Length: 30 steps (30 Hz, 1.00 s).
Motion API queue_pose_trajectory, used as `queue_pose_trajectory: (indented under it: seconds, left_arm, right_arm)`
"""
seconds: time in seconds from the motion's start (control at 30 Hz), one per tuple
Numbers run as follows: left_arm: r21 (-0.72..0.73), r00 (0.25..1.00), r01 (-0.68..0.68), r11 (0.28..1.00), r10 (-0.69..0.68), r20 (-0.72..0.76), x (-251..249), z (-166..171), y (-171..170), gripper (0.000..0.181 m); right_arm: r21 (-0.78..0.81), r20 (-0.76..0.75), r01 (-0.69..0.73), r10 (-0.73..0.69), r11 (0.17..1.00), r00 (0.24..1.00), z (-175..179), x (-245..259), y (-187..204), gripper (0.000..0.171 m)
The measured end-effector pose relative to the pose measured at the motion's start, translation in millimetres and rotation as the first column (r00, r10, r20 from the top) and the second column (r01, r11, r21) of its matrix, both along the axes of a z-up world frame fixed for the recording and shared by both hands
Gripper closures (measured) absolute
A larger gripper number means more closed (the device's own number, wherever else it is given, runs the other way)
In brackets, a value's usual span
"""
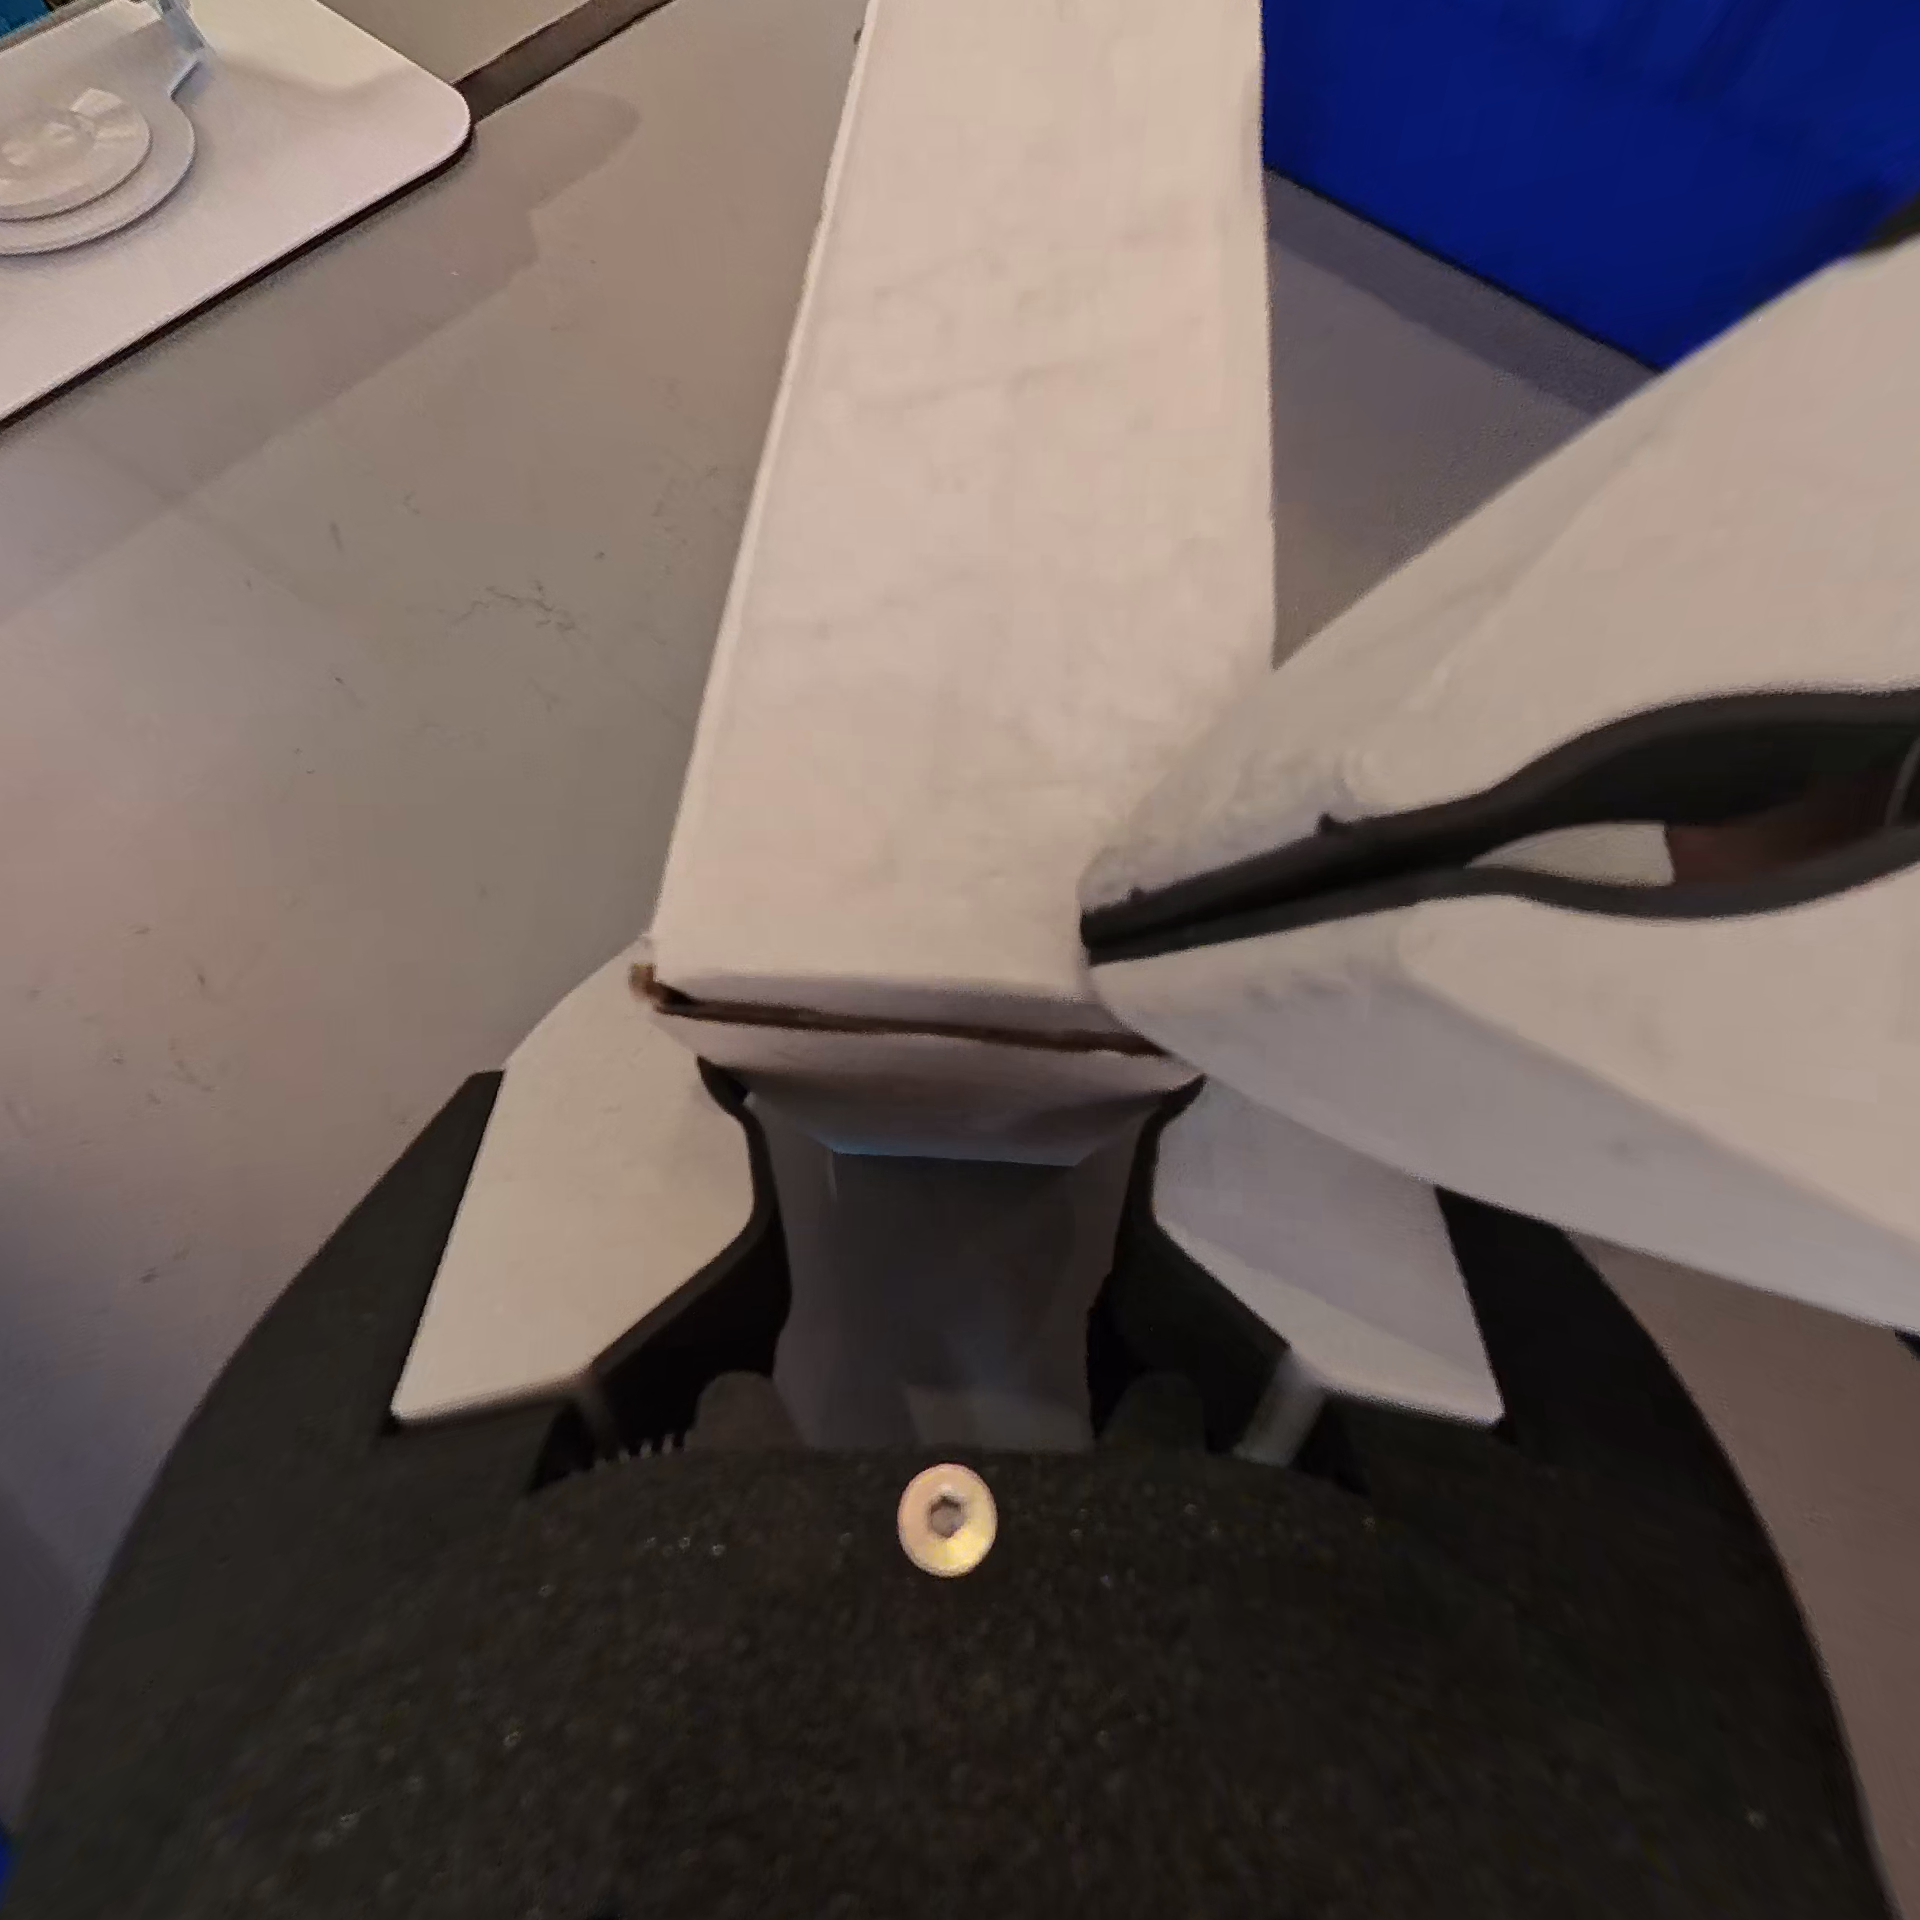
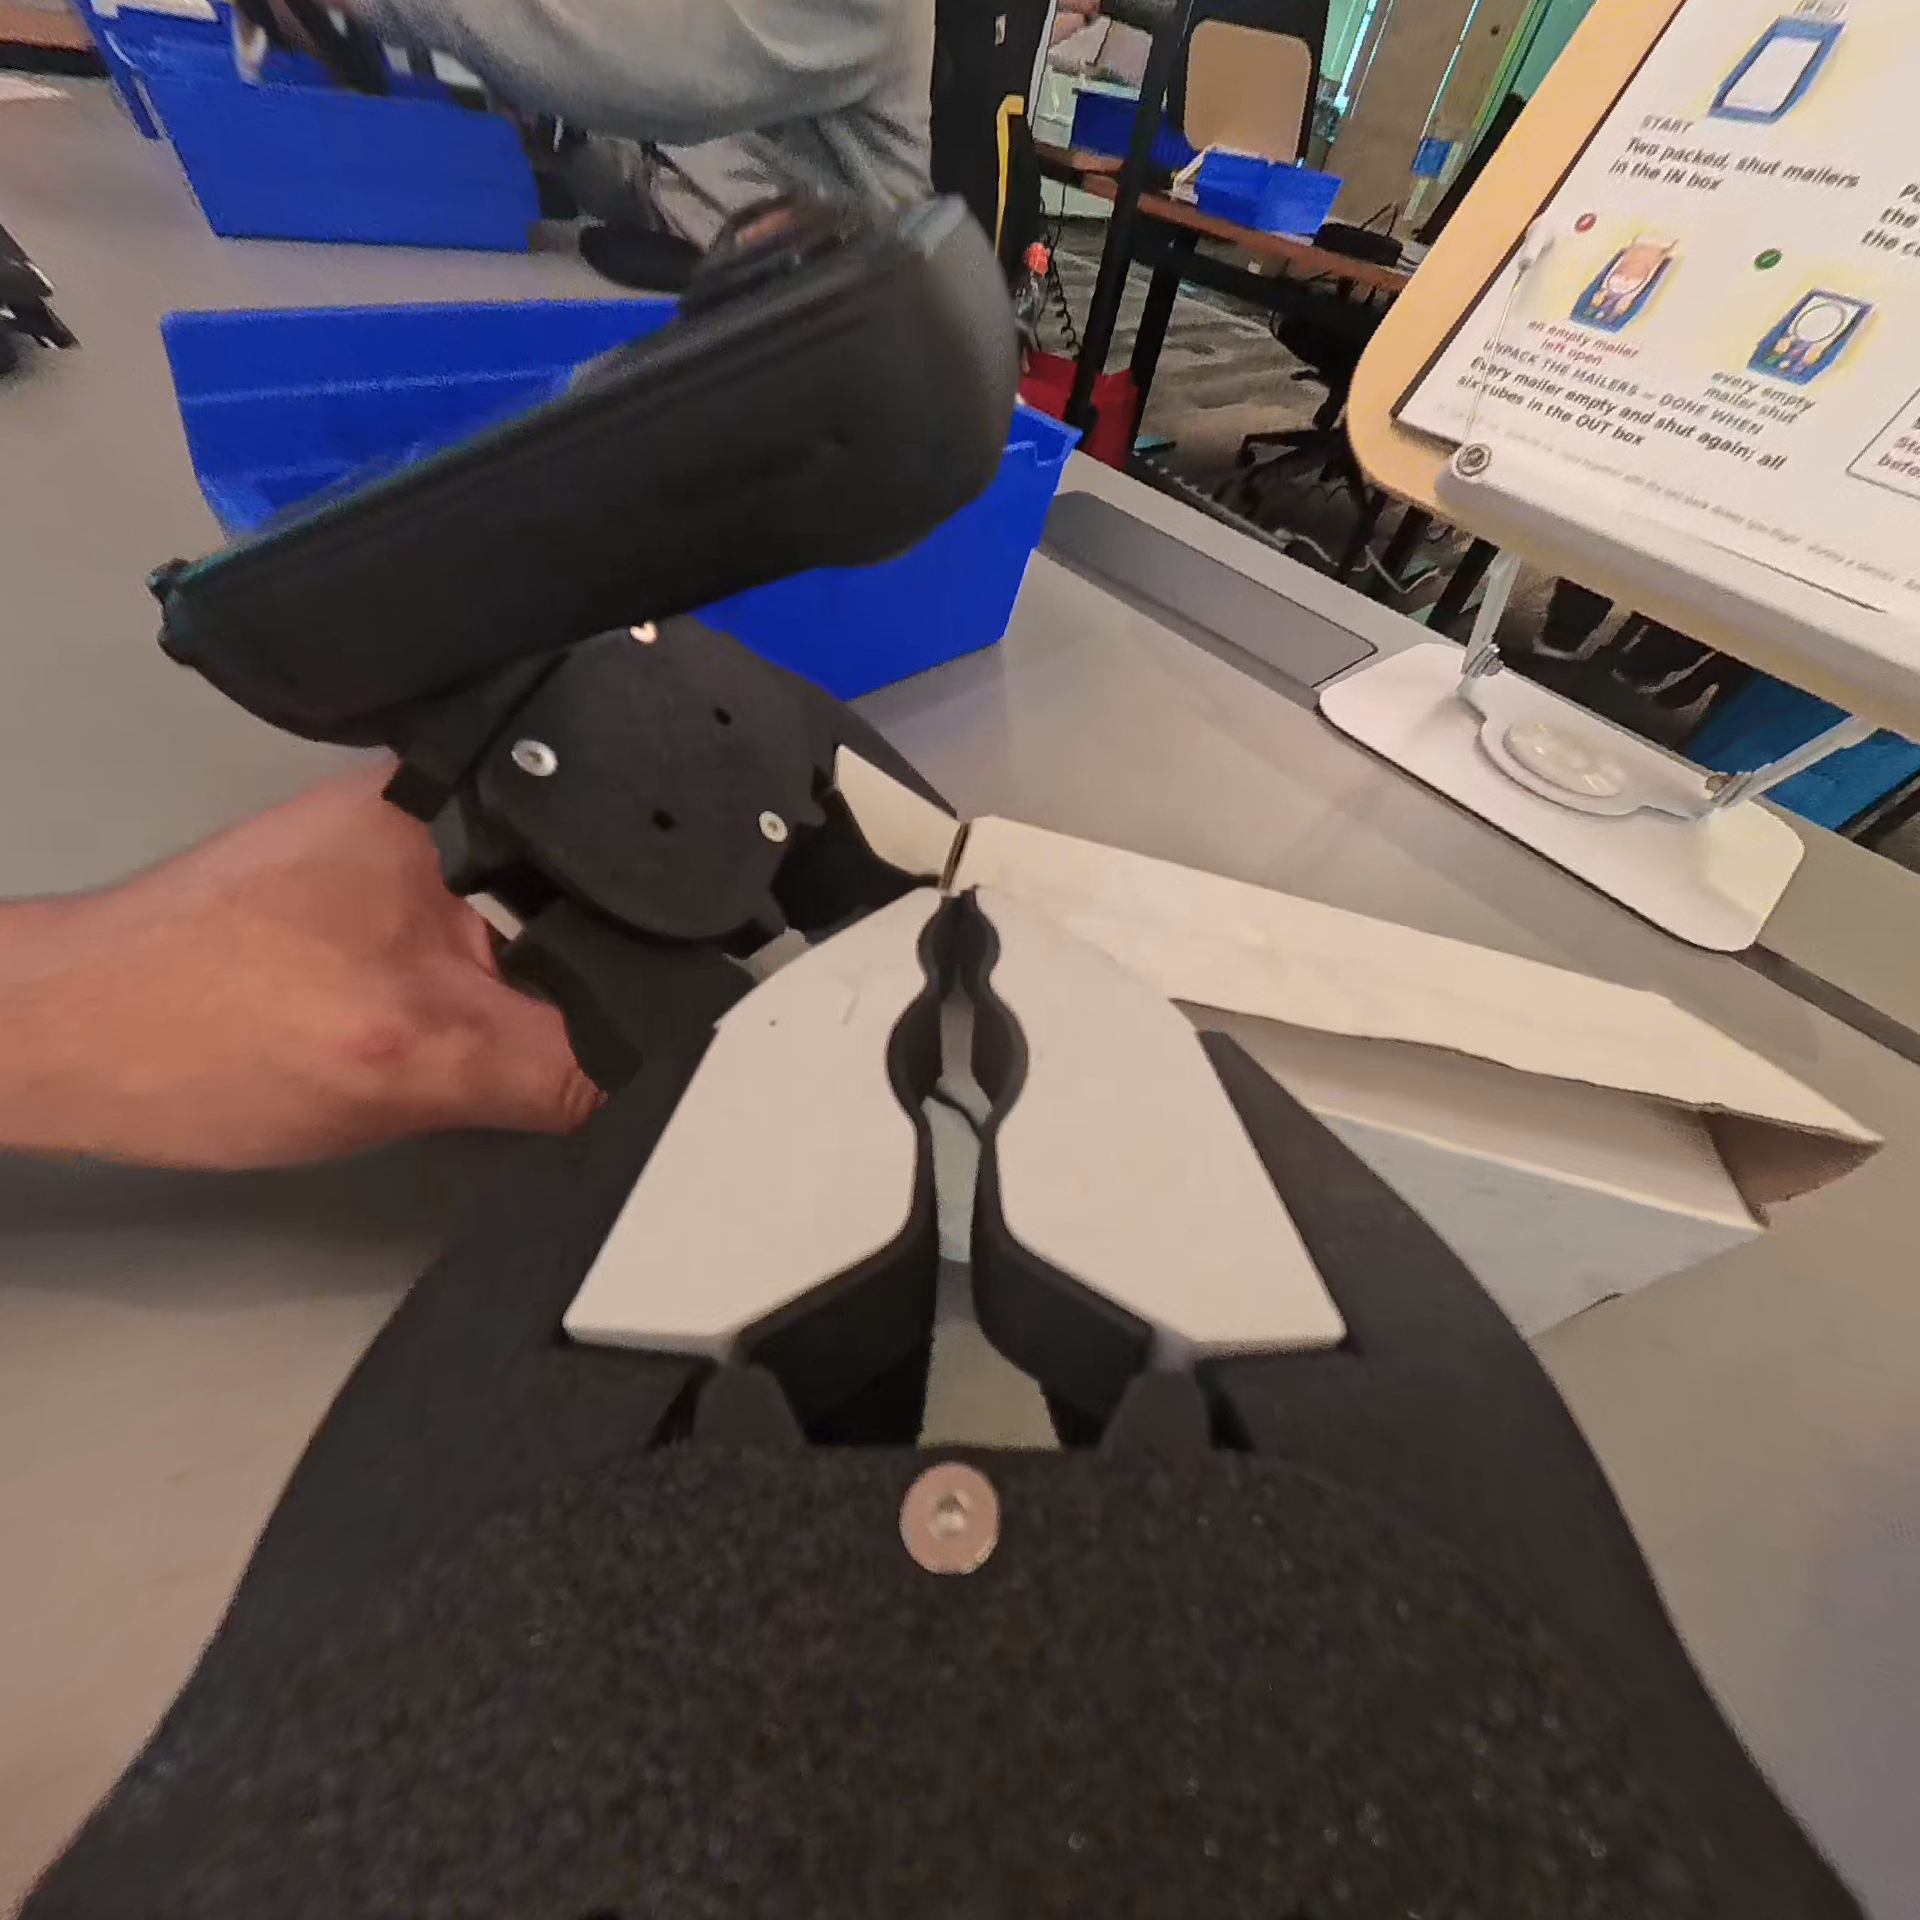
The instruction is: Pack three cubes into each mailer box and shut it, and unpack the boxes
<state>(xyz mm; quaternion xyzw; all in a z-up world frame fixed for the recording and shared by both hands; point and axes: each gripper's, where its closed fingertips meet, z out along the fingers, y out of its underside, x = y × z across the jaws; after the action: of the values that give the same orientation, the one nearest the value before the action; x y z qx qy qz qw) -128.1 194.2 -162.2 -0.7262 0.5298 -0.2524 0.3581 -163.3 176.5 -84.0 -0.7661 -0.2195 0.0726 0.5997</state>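
Where claws [image 2: 961, 914] meet: matte cardboard mailer [image 2: 1455, 1164] (creased).

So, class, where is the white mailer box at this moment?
In the right wrist view the mailer box sits on the grey table, just right of the right gripper, in front of the instruction stand.

Mailer box [image 2: 1455, 1174] flanked: blue bin [image 2: 883, 582] behind, sign stand [image 2: 1558, 790] right; table [image 2: 1714, 1507] right bare.

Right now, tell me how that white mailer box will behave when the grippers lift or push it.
The white mailer box looks like thin cardboard, so probably light and easily slid across the grey table. Its lid flap stands partly open, so it likely flexes rather than staying stiff. Both the left gripper and right gripper pinch cardboard edges, which may crease.
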Motion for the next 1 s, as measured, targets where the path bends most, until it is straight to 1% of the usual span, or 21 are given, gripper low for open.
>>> queue_pose_trajectory:
  seconds: [0.07, 0.17, 0.23, 0.27, 0.3, 0.33, 0.4, 0.47, 0.5, 0.57, 0.63, 0.67, 0.73, 0.8, 0.87, 1.0]
  left_arm:
    - [0.002, 1.0, 0.0, 1.0, 0.0, -0.002, 0.0, -0.1, 0.0, 0.105]
    - [0.003, 1.0, 0.0, 1.0, 0.0, -0.001, 0.0, -0.1, -0.1, 0.105]
    - [0.001, 1.0, -0.001, 1.0, 0.001, 0.001, 0.2, 0.0, 0.1, 0.105]
    - [0.0, 1.0, 0.0, 1.0, 0.0, 0.004, 0.4, 0.1, -0.2, 0.105]
    - [-0.001, 1.0, 0.0, 1.0, 0.0, 0.007, 0.5, 0.2, -0.2, 0.105]
    - [0.0, 1.0, 0.001, 1.0, -0.001, 0.008, 0.5, 0.2, -0.2, 0.105]
    - [0.0, 1.0, 0.0, 1.0, 0.0, 0.008, 0.2, 0.3, -0.4, 0.105]
    - [0.001, 1.0, -0.001, 1.0, 0.001, 0.009, 0.2, 0.2, -0.3, 0.105]
    - [0.0, 1.0, -0.001, 1.0, 0.001, 0.009, 0.1, 0.2, -0.3, 0.105]
    - [-0.001, 1.0, -0.004, 1.0, 0.004, 0.008, 0.5, 0.2, -0.1, 0.105]
    - [-0.001, 1.0, -0.007, 1.0, 0.007, 0.011, 0.6, 0.3, 0.1, 0.105]
    - [-0.003, 1.0, -0.009, 1.0, 0.009, 0.01, 0.6, 0.2, 0.3, 0.105]
    - [-0.003, 1.0, -0.011, 1.0, 0.011, 0.01, 0.7, 0.2, 0.4, 0.105]
    - [0.0, 1.0, -0.011, 1.0, 0.011, 0.008, 0.8, 0.0, 0.4, 0.105]
    - [0.004, 1.0, -0.01, 1.0, 0.01, 0.004, 0.9, 0.0, 0.1, 0.106]
    - [-0.002, 1.0, -0.011, 1.0, 0.011, 0.009, 1.2, 0.1, 0.5, 0.105]
  right_arm:
    - [-0.008, 0.007, 0.002, -0.002, 1.0, 1.0, -4.2, 0.3, -0.6, 0.171]
    - [-0.012, -0.061, -0.009, 0.008, 1.0, 0.998, -5.5, 0.3, -1.0, 0.171]
    - [-0.029, -0.047, -0.021, 0.02, 0.999, 0.999, -4.8, 0.4, -0.6, 0.171]
    - [-0.034, -0.045, -0.044, 0.042, 0.998, 0.998, -1.0, 0.0, -2.0, 0.171]
    - [0.022, -0.068, -0.088, 0.09, 0.996, 0.994, 12.1, -0.3, -4.8, 0.171]
    - [0.076, -0.066, -0.067, 0.072, 0.995, 0.995, 24.8, 11.6, -4.1, 0.171]
    - [0.076, -0.036, 0.044, -0.042, 0.996, 0.998, 33.5, 53.6, 6.3, 0.171]
    - [0.059, -0.075, 0.143, -0.138, 0.988, 0.988, 33.3, 98.5, 15.8, 0.171]
    - [0.05, -0.114, 0.166, -0.159, 0.985, 0.981, 31.4, 114.7, 18.6, 0.171]
    - [0.011, -0.131, 0.204, -0.201, 0.979, 0.971, 18.9, 137.2, 24.1, 0.171]
    - [-0.009, -0.128, 0.198, -0.198, 0.98, 0.972, 7.2, 140.7, 26.4, 0.171]
    - [0.007, -0.125, 0.203, -0.2, 0.979, 0.972, 5.7, 140.8, 26.5, 0.171]
    - [-0.012, -0.11, 0.213, -0.213, 0.977, 0.971, -1.0, 141.3, 26.2, 0.171]
    - [-0.03, -0.14, 0.213, -0.215, 0.977, 0.967, -7.4, 141.4, 25.3, 0.171]
    - [-0.014, -0.172, 0.211, -0.211, 0.977, 0.962, -7.8, 141.7, 24.6, 0.171]
    - [-0.036, -0.2, 0.205, -0.208, 0.978, 0.957, -5.0, 141.3, 25.1, 0.171]
